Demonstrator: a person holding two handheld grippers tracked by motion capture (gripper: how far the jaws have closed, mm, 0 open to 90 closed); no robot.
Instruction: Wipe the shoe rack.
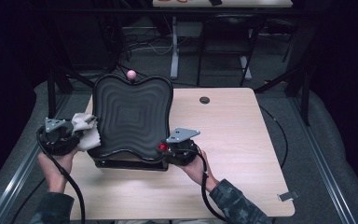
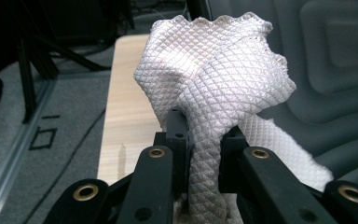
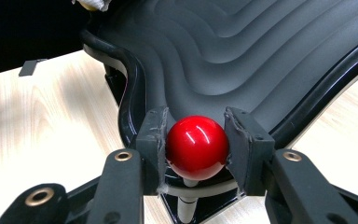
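The left gripper (image 2: 205, 135) is squeezing a white cloth (image 2: 214, 79) at the black tray's (image 1: 133, 116) left edge, left of centre; the right gripper (image 3: 196, 140) is clamping the red ball (image 3: 196, 147) at the tray's lower right corner.

Left gripper (image 1: 74, 133) points rightward, jaws clamped tight; right gripper (image 1: 164, 148) points leftward, jaws closed, both hands low.

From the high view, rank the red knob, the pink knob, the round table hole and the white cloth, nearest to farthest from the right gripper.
From the right gripper:
1. Red knob, clamped in its jaws at the tray's near corner.
2. White cloth, across the tray, in the left gripper.
3. Pink knob and table hole, both farther back; too close to call.
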